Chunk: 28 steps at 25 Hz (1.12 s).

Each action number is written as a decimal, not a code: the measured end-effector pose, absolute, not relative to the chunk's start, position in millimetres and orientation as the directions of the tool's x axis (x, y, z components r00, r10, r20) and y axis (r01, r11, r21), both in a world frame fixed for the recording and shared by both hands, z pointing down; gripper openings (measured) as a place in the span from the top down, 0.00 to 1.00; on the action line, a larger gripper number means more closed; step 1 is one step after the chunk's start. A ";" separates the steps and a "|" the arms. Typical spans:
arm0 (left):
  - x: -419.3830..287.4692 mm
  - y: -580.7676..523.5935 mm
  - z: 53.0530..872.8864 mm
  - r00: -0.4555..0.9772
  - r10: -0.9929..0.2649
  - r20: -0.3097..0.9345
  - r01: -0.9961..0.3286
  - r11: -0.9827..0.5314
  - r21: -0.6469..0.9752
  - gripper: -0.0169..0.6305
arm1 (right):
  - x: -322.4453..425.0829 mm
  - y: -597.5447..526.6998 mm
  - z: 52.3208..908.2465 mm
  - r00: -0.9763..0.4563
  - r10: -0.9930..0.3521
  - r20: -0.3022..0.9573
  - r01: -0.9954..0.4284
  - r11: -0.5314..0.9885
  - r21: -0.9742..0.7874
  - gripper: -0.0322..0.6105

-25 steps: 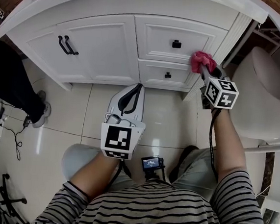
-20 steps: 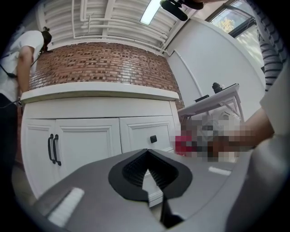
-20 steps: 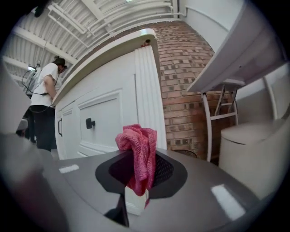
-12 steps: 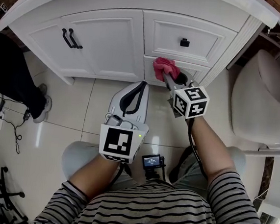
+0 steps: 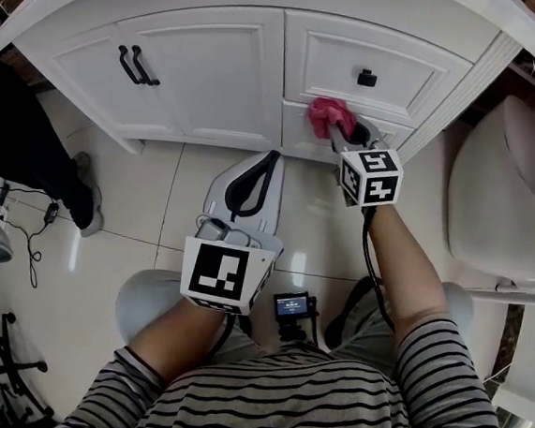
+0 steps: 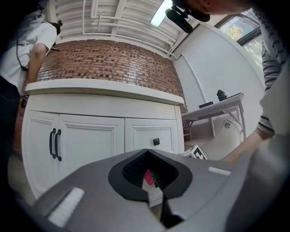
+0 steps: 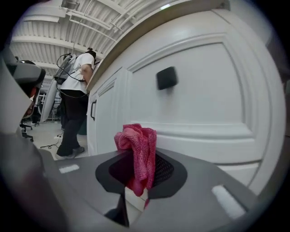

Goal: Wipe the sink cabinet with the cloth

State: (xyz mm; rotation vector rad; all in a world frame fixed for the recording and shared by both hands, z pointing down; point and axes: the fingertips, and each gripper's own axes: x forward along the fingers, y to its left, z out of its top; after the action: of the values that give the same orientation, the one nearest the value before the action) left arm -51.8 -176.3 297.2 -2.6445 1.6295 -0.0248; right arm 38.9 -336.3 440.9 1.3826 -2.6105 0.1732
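The person in the striped shirt (image 5: pixel 306 400) is crouching in front of the white wooden sink cabinet (image 5: pixel 215 72) and reaching forward with the right gripper (image 5: pixel 348 137). Its two grey jaws are clamping a crumpled pink-red woven cloth (image 5: pixel 329 115). The bunched top of the cloth is sticking out past the jaw tips, and a fold is hanging down between them in the right gripper view (image 7: pixel 138 152).

The cloth is lying at the front end of that gripper, between it and the cabinet face. It looks to be touching the strip where the upper drawer ends and the lower drawer begins. The small black square drawer knob (image 5: pixel 366 78) is sitting above the cloth and a little to its right, apart from it.

The left gripper (image 5: pixel 271 162) is hanging lower and nearer the person, over the glossy pale tile floor (image 5: pixel 136 214). It is pointing toward the cabinet base, well apart from the cloth. Its jaws are meeting at the tip with nothing between them (image 6: pixel 147 152).

The pair of black bar handles (image 5: pixel 131 64) on the cabinet doors is off to the left. A white toilet (image 5: pixel 505 194) is standing just to the right of the cabinet. Another person in dark trousers (image 5: pixel 20 147) is standing at the far left.
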 end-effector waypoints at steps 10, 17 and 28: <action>-37.5 -167.1 296.5 0.467 -0.884 -0.007 -0.884 -0.466 -0.050 0.99 | 228.1 -316.5 457.1 -0.248 -0.926 0.284 -0.968 0.247 -0.038 0.84; -35.9 -160.4 284.3 0.477 -0.878 -0.028 -0.879 -0.476 -0.038 0.99 | 110.0 -294.6 430.2 -0.493 -0.855 0.158 -0.869 0.475 -0.142 0.84; -48.4 -172.0 293.1 0.464 -0.886 -0.003 -0.886 -0.464 -0.009 0.99 | -10.2 -334.4 479.3 -0.611 -0.751 0.251 -0.772 0.635 0.018 0.84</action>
State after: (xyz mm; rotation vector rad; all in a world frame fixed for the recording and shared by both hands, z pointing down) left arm -48.4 -172.0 293.1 -2.6796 1.6220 -0.0043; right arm -10.2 -334.4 479.3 1.2426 -2.6215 0.1340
